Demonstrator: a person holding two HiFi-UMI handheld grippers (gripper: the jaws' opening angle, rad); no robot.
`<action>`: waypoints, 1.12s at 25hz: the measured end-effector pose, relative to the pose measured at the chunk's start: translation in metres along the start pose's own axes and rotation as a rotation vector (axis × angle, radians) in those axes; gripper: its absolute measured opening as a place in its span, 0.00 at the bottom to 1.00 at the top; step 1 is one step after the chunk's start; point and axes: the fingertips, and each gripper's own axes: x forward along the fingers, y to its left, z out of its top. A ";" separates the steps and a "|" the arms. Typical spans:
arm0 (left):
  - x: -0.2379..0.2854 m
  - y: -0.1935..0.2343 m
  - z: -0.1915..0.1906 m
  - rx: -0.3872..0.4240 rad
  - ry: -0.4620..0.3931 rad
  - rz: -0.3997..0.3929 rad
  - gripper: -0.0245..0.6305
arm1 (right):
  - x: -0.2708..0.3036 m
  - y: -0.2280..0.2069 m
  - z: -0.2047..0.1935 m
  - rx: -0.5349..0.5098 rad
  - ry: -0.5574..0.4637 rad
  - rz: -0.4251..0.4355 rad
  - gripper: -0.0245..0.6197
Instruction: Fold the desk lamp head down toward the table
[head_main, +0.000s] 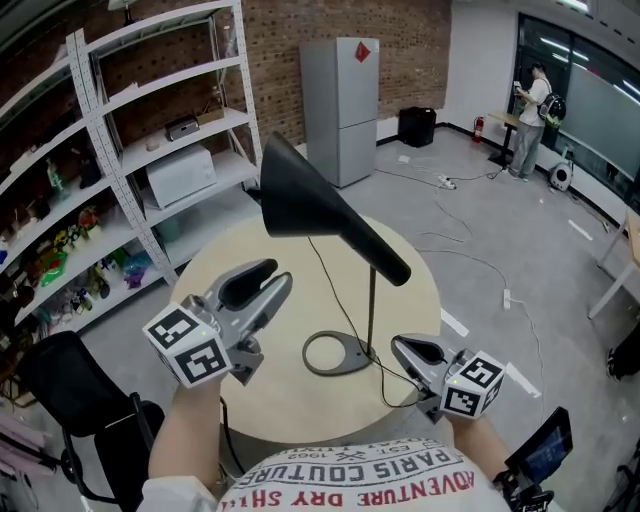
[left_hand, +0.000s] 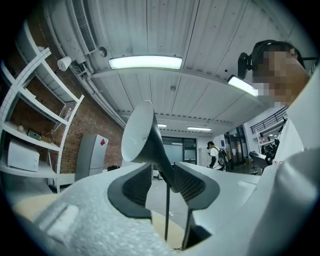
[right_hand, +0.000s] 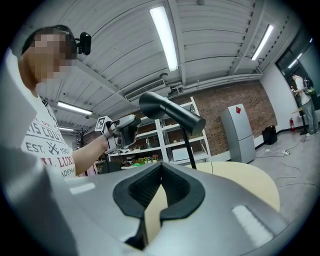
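Round table (head_main: 290, 405) carrying the black desk lamp (head_main: 345, 235), upright near its centre, cone head (head_main: 300, 195) raised and tilted on a thin stem. My left gripper (head_main: 272, 280), jaws wide apart and empty, hangs near the head without touching it. My right gripper (head_main: 400, 345), jaws together on nothing, sits beside the ring base (head_main: 335, 355).

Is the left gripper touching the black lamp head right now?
Apart. The head view shows bare table between the left gripper and the lamp head; the left gripper view shows its jaws open and empty.
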 end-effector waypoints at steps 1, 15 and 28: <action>0.003 0.006 0.005 0.014 -0.002 0.008 0.26 | 0.003 -0.004 0.001 0.001 0.002 0.004 0.04; 0.023 0.024 0.034 0.121 -0.019 0.003 0.26 | 0.036 -0.024 -0.012 0.030 0.046 0.055 0.04; 0.023 0.019 0.038 0.179 0.005 -0.048 0.16 | 0.051 -0.032 -0.020 0.006 0.053 0.046 0.04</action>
